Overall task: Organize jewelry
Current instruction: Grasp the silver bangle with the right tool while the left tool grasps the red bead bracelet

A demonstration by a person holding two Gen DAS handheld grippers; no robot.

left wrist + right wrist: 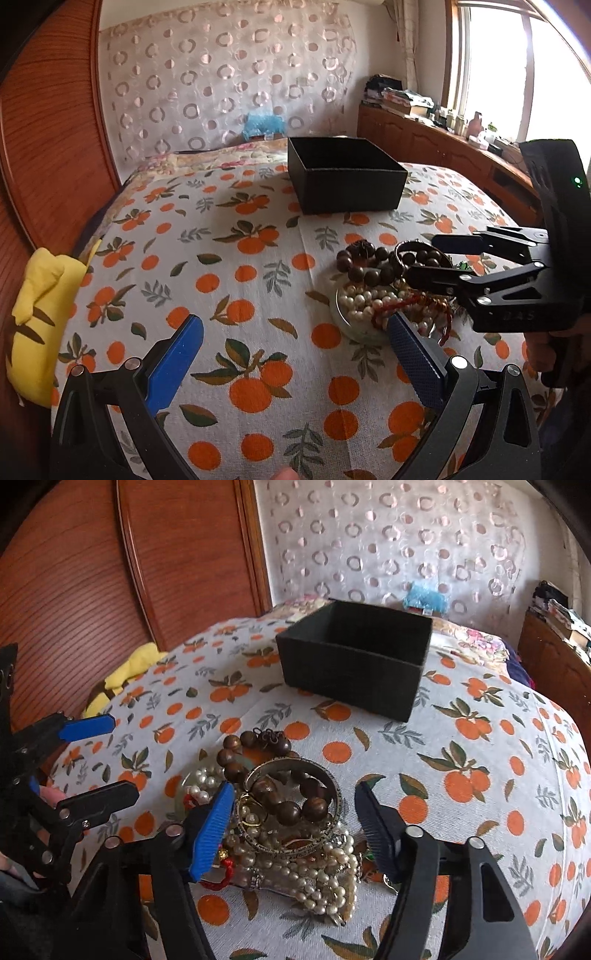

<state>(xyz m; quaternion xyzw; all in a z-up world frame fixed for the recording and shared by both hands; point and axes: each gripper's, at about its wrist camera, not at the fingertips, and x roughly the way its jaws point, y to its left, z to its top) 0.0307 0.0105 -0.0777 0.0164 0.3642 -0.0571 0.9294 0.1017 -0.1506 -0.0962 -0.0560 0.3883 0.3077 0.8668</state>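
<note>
Jewelry pile [291,830] sits low centre, between the spread fingers of the right gripper [295,834].
Left gripper [295,354] gapes, empty; box [354,657] stands behind, upper centre.

dish [341,314] mostly under jewelry pile [295,830] | windowsill items [476,129] too small to ID

Home bedroom: bed under an orange-print cover [229,266], wooden headboard [55,147], curtained window [491,66].
</note>
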